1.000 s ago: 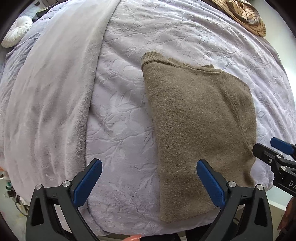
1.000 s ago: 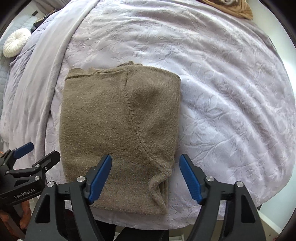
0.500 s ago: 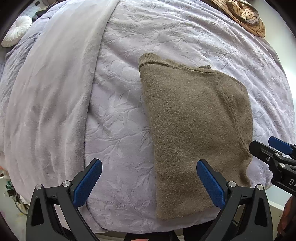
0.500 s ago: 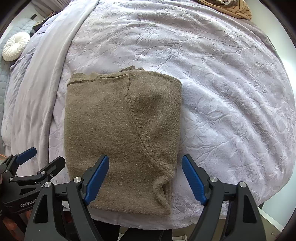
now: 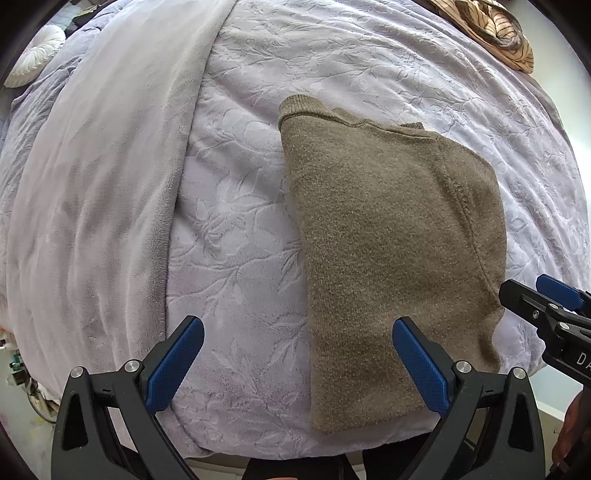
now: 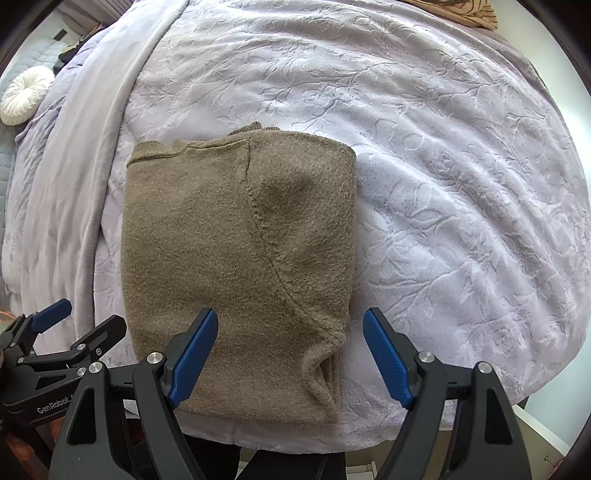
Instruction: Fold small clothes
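Note:
A folded olive-brown knit sweater (image 5: 391,258) lies flat near the front edge of a lilac bedspread (image 5: 240,229); it also shows in the right wrist view (image 6: 236,266). My left gripper (image 5: 295,354) is open and empty above the sweater's near left edge. My right gripper (image 6: 290,347) is open and empty above the sweater's near right corner. Each gripper shows at the edge of the other's view: the right one (image 5: 539,299), the left one (image 6: 77,321).
A smooth grey blanket (image 5: 92,206) lies folded back along the left of the bed. A white round cushion (image 5: 33,55) sits far left. A striped tan garment (image 5: 495,29) lies at the far right corner. The bed's front edge runs just below the sweater.
Both grippers have drawn back slightly toward the bed's front edge and stayed open. The sweater has not moved.

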Tool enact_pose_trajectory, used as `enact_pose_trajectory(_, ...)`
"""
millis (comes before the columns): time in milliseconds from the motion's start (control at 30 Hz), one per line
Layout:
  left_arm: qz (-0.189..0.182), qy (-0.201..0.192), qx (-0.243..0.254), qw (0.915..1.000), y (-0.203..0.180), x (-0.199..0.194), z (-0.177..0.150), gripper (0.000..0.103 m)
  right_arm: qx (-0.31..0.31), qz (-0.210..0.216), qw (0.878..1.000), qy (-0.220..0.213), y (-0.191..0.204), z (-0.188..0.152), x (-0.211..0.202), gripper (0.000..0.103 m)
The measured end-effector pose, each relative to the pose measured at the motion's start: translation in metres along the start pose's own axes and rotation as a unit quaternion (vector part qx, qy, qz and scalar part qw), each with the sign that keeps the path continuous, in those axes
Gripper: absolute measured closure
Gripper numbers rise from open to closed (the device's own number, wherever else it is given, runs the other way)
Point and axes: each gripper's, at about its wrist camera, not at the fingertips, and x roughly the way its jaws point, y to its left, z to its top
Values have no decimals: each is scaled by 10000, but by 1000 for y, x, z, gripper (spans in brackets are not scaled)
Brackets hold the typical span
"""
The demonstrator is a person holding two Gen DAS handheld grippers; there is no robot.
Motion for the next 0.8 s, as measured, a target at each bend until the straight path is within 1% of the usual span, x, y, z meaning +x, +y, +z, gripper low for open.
enact_pose_trajectory(800, 64, 9, -54, 10000, -1, -2, -1, 1, 35, 11, 10000, -11, 2, -3, -4, 20)
